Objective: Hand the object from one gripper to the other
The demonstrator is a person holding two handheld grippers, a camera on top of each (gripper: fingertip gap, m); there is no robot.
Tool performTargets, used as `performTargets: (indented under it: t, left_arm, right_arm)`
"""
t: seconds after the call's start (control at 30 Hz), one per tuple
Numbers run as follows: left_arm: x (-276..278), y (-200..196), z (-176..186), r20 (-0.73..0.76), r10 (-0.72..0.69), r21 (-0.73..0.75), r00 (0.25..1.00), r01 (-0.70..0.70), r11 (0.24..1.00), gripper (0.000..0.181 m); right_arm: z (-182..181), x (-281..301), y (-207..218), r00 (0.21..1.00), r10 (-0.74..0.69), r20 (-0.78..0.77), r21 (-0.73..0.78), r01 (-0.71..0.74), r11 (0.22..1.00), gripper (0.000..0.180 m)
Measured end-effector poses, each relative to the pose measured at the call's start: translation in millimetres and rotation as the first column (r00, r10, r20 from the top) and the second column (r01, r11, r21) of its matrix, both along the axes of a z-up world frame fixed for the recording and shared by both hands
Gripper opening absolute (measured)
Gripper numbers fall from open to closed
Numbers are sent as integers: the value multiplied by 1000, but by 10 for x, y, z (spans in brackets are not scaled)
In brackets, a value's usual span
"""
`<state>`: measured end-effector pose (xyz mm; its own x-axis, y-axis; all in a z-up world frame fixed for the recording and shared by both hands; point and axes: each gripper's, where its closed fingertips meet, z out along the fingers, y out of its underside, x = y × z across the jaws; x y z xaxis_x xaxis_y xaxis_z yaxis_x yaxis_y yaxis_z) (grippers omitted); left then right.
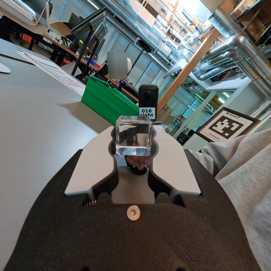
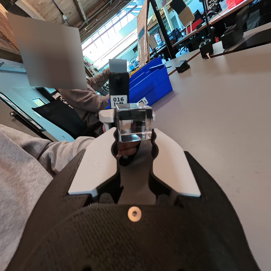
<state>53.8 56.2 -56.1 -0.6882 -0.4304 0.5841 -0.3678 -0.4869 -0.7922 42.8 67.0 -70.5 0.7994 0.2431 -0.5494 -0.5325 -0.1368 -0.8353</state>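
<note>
Clear cube (image 1: 133, 135) clamped in left gripper (image 1: 133, 140); right gripper (image 2: 134, 137) fingers flank it, contact unclear. Looks rigid, slick, dense: grip flat opposite faces squarely

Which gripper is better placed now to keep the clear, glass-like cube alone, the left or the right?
Probably left. The left gripper has the clear cube deeper between its fingers, while the right gripper seems to pinch only the cube's near lower part with its tips.
</note>
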Motion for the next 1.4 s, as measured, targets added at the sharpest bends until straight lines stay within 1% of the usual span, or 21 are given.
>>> performTargets:
  t: [0.1, 0.17, 0.27, 0.37, 0.43, 0.5, 0.53, 0.6, 0.7, 0.77, 0.83, 0.93, 0.97, 1.0, 1.07, 1.17, 1.27, 1.33, 1.37, 1.4]
  left_arm:
    - [-2, 1, 14, -3, -4, -24, 1000, 4, 1000, 45]
    - [17, 11, -12, -21, 9, -21, 1000, -9, 1000, 46]
    - [54, 60, -36, -38, 47, -13, 998, -48, 999, 57]
    - [83, 101, -84, -88, 53, -34, 995, -56, 998, 63]
    - [101, 103, -144, -151, 24, -74, 988, -36, 997, 71]
    - [113, 93, -211, -214, -12, -120, 977, -14, 993, 75]
    - [118, 86, -243, -241, -24, -132, 970, -8, 991, 77]
    - [130, 76, -307, -274, -13, -105, 962, -17, 994, 77]
    - [140, 51, -404, -289, 44, 22, 956, -39, 999, 81]
    - [140, 22, -460, -291, 71, 105, 954, -42, 994, 81]
    - [138, 1, -499, -296, 83, 143, 951, -42, 989, 80]
    - [131, -3, -499, -302, 68, 125, 951, -31, 992, 74]
    - [128, 3, -497, -303, 62, 120, 951, -26, 992, 70]
    - [114, 2, -492, -301, 47, 116, 953, -13, 993, 61]
    - [105, 14, -510, -309, 38, 126, 950, 2, 992, 49]
    - [93, 13, -506, -295, 28, 155, 955, 19, 988, 48]
    - [98, 20, -494, -267, 51, 199, 962, 3, 980, 47]
    - [108, 39, -471, -252, 68, 201, 965, -17, 979, 47]
    - [114, 53, -451, -248, 73, 185, 966, -27, 982, 47]
    - [121, 76, -433, -248, 80, 164, 965, -39, 986, 47]
  right_arm:
    - [22, 9, -9, 1000, -12, 22, -3, 12, 1000, 43]
    - [17, 33, -11, 997, -38, 64, -17, 39, 999, 43]
    - [-29, 116, -27, 980, -92, 176, -62, 105, 993, 43]
    - [-57, 246, -73, 934, -153, 324, -105, 196, 975, 43]
    - [-70, 351, -122, 875, -185, 448, -129, 268, 955, 43]
    - [-82, 449, -174, 784, -199, 588, -144, 343, 928, 43]
    - [-90, 488, -196, 722, -194, 664, -148, 381, 913, 43]
    - [-127, 537, -226, 565, -147, 812, -155, 451, 879, 43]
    - [-202, 527, -232, 298, -19, 954, -146, 522, 841, 43]
    - [-243, 459, -195, 162, 54, 985, -133, 532, 836, 43]
    - [-276, 365, -144, 49, 111, 993, -120, 519, 846, 43]
    - [-307, 264, -98, -136, 179, 974, -89, 497, 863, 43]
    - [-315, 239, -89, -183, 190, 965, -79, 487, 870, 43]
    - [-322, 219, -81, -216, 198, 956, -74, 476, 877, 43]
    - [-322, 204, -78, -245, 198, 949, -65, 463, 884, 43]
    - [-311, 193, -78, -238, 175, 955, -55, 440, 896, 43]
    - [-293, 203, -72, -265, 150, 953, -23, 430, 903, 44]
    - [-257, 216, -62, -270, 112, 956, 15, 427, 904, 45]
    - [-232, 238, -56, -263, 86, 961, 37, 430, 902, 53]
    - [-227, 271, -52, -237, 70, 969, 42, 436, 899, 68]
